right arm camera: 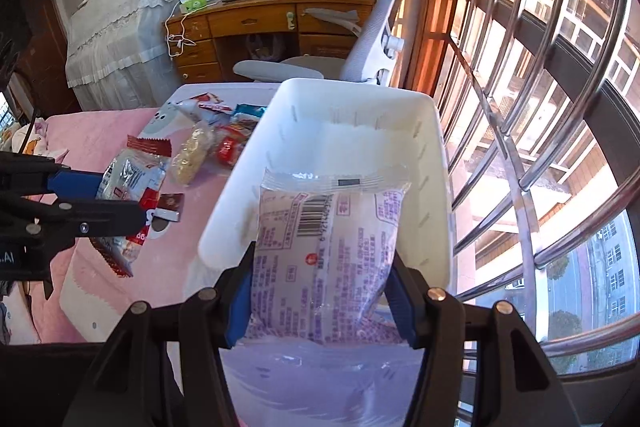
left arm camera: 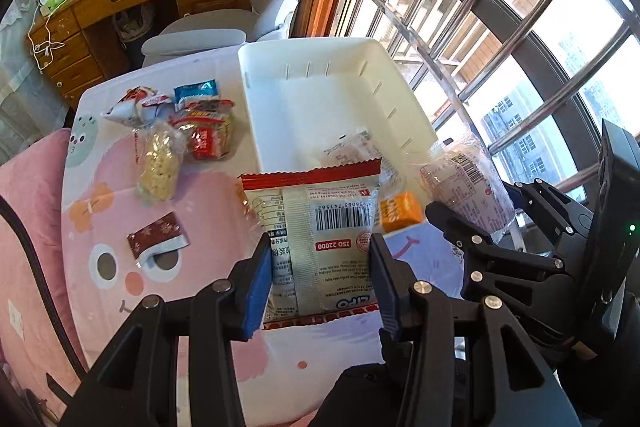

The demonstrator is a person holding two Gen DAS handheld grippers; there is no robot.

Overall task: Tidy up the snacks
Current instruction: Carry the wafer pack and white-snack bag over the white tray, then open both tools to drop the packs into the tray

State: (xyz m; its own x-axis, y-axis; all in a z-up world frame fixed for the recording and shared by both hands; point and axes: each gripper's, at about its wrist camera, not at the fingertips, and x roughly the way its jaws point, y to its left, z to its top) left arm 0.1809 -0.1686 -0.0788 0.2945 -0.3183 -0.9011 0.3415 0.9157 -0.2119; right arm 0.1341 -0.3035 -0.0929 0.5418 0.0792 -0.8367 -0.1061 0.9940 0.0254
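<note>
The left gripper (left arm camera: pixel 320 267) pinches a red-edged snack packet (left arm camera: pixel 316 227) at lower centre — the right gripper (right arm camera: pixel 320 291) clamps a purple-printed packet (right arm camera: pixel 324 251) before the white bin (right arm camera: pixel 356 99).

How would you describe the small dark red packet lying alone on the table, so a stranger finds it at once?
Start at the white bin on the pink cartoon tablecloth. Beside it lies a pile of snacks; nearer the camera than that pile, one flat dark red packet lies by itself on the printed face. Unlike its neighbours, it is small, maroon with pale flower marks and a white edge, touching nothing.
</note>
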